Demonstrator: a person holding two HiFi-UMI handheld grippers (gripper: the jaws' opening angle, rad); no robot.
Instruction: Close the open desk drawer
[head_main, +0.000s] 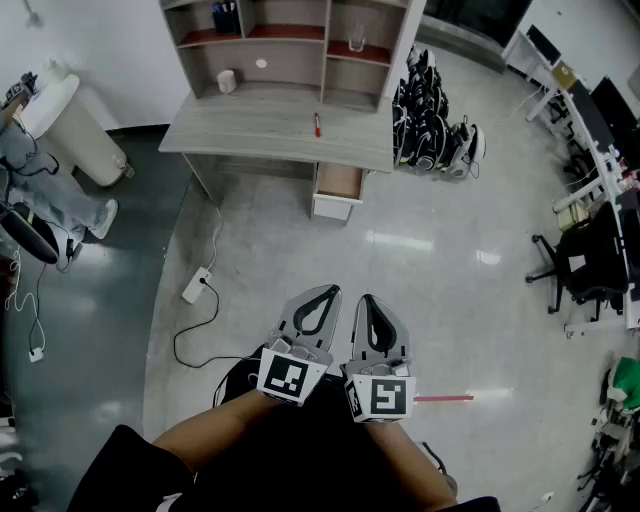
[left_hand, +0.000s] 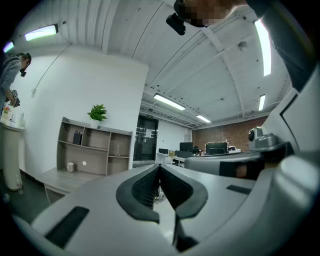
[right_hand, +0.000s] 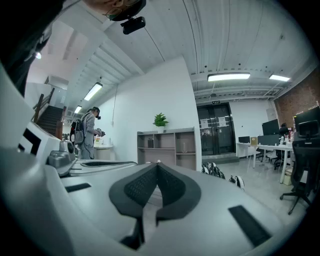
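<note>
Both hand-held grippers are level in front of me above the polished grey floor (head_main: 440, 250) of an open office. My left gripper (head_main: 327, 295) has its two grey jaws pressed together, the black ribbed pads meeting at the tips with nothing between them. My right gripper (head_main: 366, 302), just beside it, is closed the same way and also holds nothing. Each carries its cube of black-and-white square markers close to my wrists.

Well ahead of both grippers stands the long pale grey wooden desk (head_main: 250, 130), topped by a grey open-shelf hutch (head_main: 290, 60) with reddish-brown shelf boards. The drawer (head_main: 338, 183), a brown wooden box with a white front panel, is pulled out toward me from under the desk's right end, well apart from either gripper. A red marker pen (head_main: 317, 124) lies on the desk top near that end. A small white cup (head_main: 227, 81) and a clear glass (head_main: 356, 41) sit in separate compartments of the hutch, and a green potted plant (right_hand: 160, 120) stands on top of it.

A heap of black bags (head_main: 428, 120) lies on the floor to the right of the desk. A white power strip (head_main: 196, 285) lies on the floor to the left of the grippers, with a black cable (head_main: 195, 345) running from it. A short red strip (head_main: 443, 398) lies on the floor just right of my right gripper. At far left a person in grey trousers (head_main: 50, 195) stands by a white round-topped stand (head_main: 65, 125), and a black office chair (head_main: 570, 265) stands at right.
</note>
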